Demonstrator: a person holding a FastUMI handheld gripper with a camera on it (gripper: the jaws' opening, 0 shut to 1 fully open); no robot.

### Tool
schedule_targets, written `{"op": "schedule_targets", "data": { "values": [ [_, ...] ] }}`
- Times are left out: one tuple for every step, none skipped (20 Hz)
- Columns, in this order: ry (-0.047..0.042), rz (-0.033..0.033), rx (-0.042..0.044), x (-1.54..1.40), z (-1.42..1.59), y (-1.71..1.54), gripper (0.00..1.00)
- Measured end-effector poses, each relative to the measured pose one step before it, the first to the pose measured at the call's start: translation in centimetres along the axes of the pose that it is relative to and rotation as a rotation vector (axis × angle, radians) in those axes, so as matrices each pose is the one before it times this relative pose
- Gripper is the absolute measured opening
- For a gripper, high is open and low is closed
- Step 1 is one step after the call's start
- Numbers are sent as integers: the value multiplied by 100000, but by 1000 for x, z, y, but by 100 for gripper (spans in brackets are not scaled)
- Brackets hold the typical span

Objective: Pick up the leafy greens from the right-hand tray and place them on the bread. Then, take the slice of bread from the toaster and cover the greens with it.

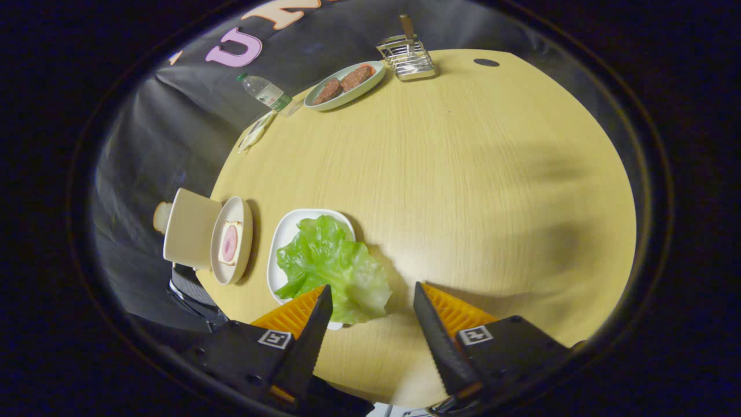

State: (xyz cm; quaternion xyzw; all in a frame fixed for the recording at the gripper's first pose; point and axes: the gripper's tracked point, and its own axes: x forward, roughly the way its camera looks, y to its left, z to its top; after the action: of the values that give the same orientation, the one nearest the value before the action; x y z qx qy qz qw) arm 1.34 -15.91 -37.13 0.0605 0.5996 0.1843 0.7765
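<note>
The leafy greens lie on a white tray on the round wooden table. One leaf edge hangs over the tray's rim toward my fingers. My gripper hovers above the table, open, with nothing between its fingers; the greens sit just ahead of one finger. Beside the tray is a round plate holding a slice of bread with a pink slice on top. A cream toaster stands just past that plate, with a bread slice showing at its far end.
Across the table an oval dish holds two brown patties. A wire rack with a wooden handle stands beside it. A plastic bottle lies near the table's edge, with a small flat item close by.
</note>
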Motion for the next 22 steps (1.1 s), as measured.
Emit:
{"op": "schedule_targets", "data": {
  "values": [
    [59, -59, -378, 79, -75, 23, 59],
    [265, 1038, 76, 14, 16, 215, 53],
    [920, 1140, 726, -38, -206, 328, 47],
    [543, 1049, 644, -49, -178, 247, 41],
    [298, 472, 756, 126, -8, 126, 35],
    [997, 1316, 804, -192, -150, 378, 29],
    [182, -811, -525, -8, -122, -119, 25],
    [-1053, -1273, 588, -224, 341, -84, 21],
    [-1398, -1041, 878, 505, 107, 11, 17],
    [-253, 502, 1844, -189, 216, 304, 12],
    [66, 7, 1253, -261, -15, 228, 8],
    [-438, -60, 661, -209, 118, 91, 4],
    [124, 646, 314, -211, 5, 231, 4],
    [-153, 693, 302, -281, -58, 315, 4],
    [-667, 444, 375, -169, 145, 334, 4],
    [-1129, 595, 289, -433, 137, 338, 4],
    [-899, 307, 167, -283, 181, 286, 4],
    [-929, 148, -21, -346, -117, 351, 4],
    [-925, -69, -53, -258, 70, 332, 4],
    [-928, -42, 99, -322, 114, 357, 4],
    [-817, 171, 217, -418, 162, 386, 4],
    [-750, 121, 243, -415, -2, 476, 4]
  ]
}}
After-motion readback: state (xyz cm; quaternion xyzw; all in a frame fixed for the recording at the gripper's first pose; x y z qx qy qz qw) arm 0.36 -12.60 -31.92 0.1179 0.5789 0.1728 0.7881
